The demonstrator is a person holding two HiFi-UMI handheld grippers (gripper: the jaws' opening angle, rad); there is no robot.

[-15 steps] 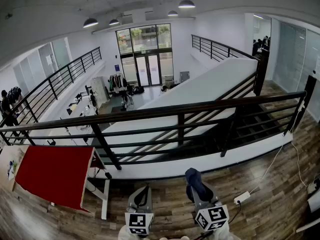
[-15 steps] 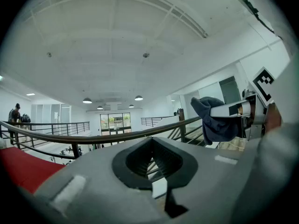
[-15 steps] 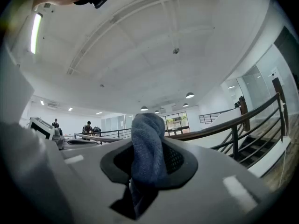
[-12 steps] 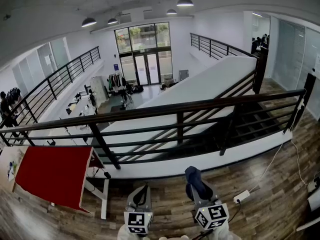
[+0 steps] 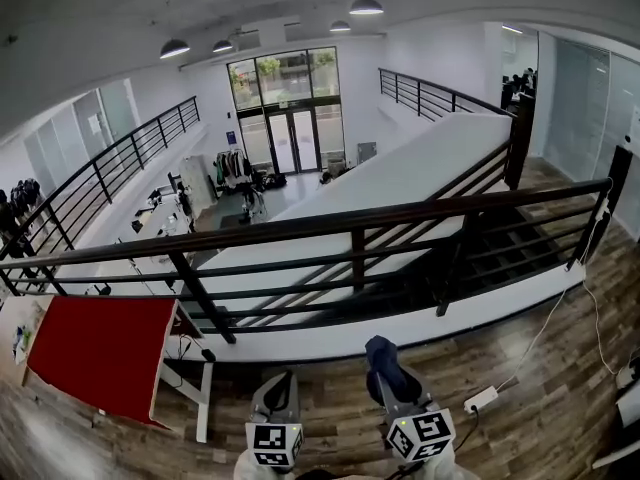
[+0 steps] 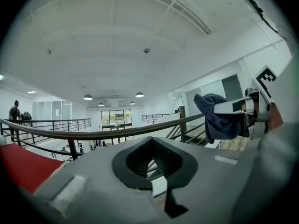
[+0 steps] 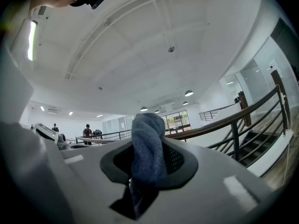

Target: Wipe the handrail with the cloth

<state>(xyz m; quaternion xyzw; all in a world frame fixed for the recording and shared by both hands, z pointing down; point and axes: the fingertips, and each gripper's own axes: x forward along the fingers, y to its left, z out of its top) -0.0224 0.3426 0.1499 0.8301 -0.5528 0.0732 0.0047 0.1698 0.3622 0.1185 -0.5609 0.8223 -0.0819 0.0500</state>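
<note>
Dark-blue fabric cloth [image 5: 383, 360]: clamped in right gripper [image 5: 392, 388] jaws. Left gripper [image 5: 278, 396]: closed, empty. Dark metal handrail [image 5: 330, 220]: ahead of both, untouched; axis horiz. L–R; right approx. nearer.

1. Head view looks forward and steeply down from above onto the handrail [image 5: 330, 220].
2. Left gripper view tilts upward along its jaws, catching the right gripper [image 6: 219, 113] nearby.
3. Right gripper view, close behind the cloth [image 7: 148, 148], shares that handrail.
</note>
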